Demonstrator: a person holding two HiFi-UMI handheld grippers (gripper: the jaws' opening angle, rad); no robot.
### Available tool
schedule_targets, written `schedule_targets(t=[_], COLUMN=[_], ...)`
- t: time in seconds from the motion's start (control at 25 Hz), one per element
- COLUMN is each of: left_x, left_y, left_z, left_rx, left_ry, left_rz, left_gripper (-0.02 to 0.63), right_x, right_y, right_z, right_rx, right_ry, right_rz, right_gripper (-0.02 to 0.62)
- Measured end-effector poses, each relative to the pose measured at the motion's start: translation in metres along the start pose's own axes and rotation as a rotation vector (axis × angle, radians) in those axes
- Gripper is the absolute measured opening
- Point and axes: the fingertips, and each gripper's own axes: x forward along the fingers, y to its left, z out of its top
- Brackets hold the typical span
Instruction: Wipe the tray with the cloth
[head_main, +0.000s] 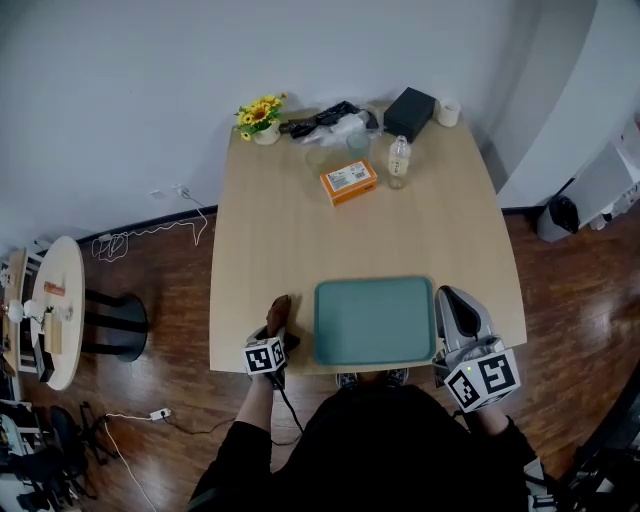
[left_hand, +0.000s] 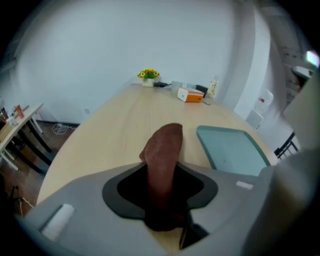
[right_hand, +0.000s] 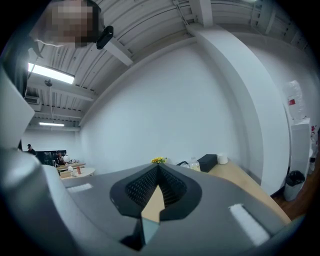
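- Left gripper view is showing our left claw (head_main: 280, 338) slightly parted around the brown fabric cloth (left_hand: 162, 160), just left of the teal rectangular plastic tray (head_main: 375, 320).
- We are judging a firm re-clamp is needed before sweeping.
- Our right claw (right_hand: 156, 172) is sitting closed and empty.

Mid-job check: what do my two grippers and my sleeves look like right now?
Both are grey plastic shells with black pads lining the jaws. The left gripper and the right gripper each carry a white cube printed with black square markers. A thin black cable trails from the left one. The sleeves are black.
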Motion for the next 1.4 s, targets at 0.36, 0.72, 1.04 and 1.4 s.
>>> schedule_targets(t=[0.36,0.72,1.04,1.4], left_x=[-0.111,-0.26,-0.247,-0.243], left_y=[-0.055,-0.251,-0.281,-0.276], left_z=[0.122,0.22,0.203,0.204], left_rx=[0.02,0.277,0.306,0.285], left_ry=[-0.4,-0.788,-0.723,-0.721], left_rz=[-0.101,-0.466,-0.513,-0.503], left_gripper=[0.213,0.15,0.133,0.127], right_x=[0.0,0.005,-0.001,0.0], right_y=[-0.002,0.012,0.008,0.01], right_z=[0.0,0.005,0.009,0.008], right_rx=[0.011,0.007,-0.04,-0.045], right_ry=[0.006,-0.022,-0.038,-0.037], right_rz=[0.0,0.033,0.01,0.016], right_gripper=[0.002,0.002,0.0,0.0])
